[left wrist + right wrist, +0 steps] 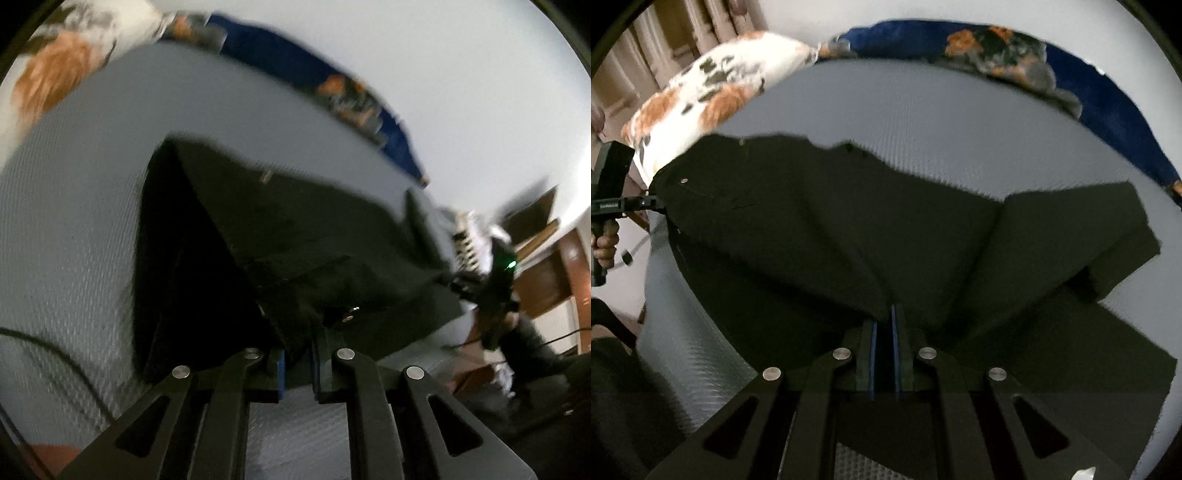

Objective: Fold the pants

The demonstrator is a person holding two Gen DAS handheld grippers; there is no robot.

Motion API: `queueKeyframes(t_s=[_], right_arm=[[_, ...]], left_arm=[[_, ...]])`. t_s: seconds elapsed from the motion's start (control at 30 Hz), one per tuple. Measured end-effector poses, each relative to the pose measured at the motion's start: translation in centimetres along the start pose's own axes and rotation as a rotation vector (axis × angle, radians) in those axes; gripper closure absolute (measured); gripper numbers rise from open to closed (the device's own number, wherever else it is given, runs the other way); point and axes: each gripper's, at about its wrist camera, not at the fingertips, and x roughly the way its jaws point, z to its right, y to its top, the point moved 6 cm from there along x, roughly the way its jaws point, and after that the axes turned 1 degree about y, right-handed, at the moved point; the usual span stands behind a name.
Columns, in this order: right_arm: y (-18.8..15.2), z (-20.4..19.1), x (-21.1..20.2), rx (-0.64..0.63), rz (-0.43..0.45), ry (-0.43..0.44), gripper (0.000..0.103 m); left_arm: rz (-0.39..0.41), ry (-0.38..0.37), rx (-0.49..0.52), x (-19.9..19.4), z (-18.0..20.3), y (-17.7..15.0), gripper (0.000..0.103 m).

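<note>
Dark green-black pants (849, 236) are held up over a grey textured mattress (923, 122). My right gripper (884, 332) is shut on the pants' near edge, cloth pinched between its blue pads. My left gripper (298, 354) is shut on the waistband end of the pants (295, 236), near a metal button (355, 308). In the right wrist view my left gripper (653, 203) shows at the far left, holding the other corner. In the left wrist view my right gripper (454, 278) shows at the right edge, gripping the cloth. The pants hang stretched between both, legs trailing onto the mattress.
A white and orange patterned pillow (713, 85) lies at the mattress head. A blue patterned blanket (1071, 74) runs along the far side. A black cable (55, 354) crosses the mattress. Wooden furniture (554, 266) stands beyond the bed.
</note>
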Motion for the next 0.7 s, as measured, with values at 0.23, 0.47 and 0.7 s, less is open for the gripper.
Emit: queueKeyframes(t_s=[0.23,0.47,0.7], right_arm=[[-0.5,-0.3,2.0,0.011,-0.029,0.005,0.098],[-0.1,-0.4,2.8,0.004,-0.029,0.009,0.097],[-0.1,-0.3,3.1,-0.009,-0.014,0.023,0.097]], left_arm=[[-0.047,0.094,-0.018,-0.3,-0.6,-1.5,0.073],[-0.032,0.196,-0.118,-3.9,-2.1,-3.0,0.042],[0.039,0.006,-0.386,-7.1,-1.5,-3.5,0.042]])
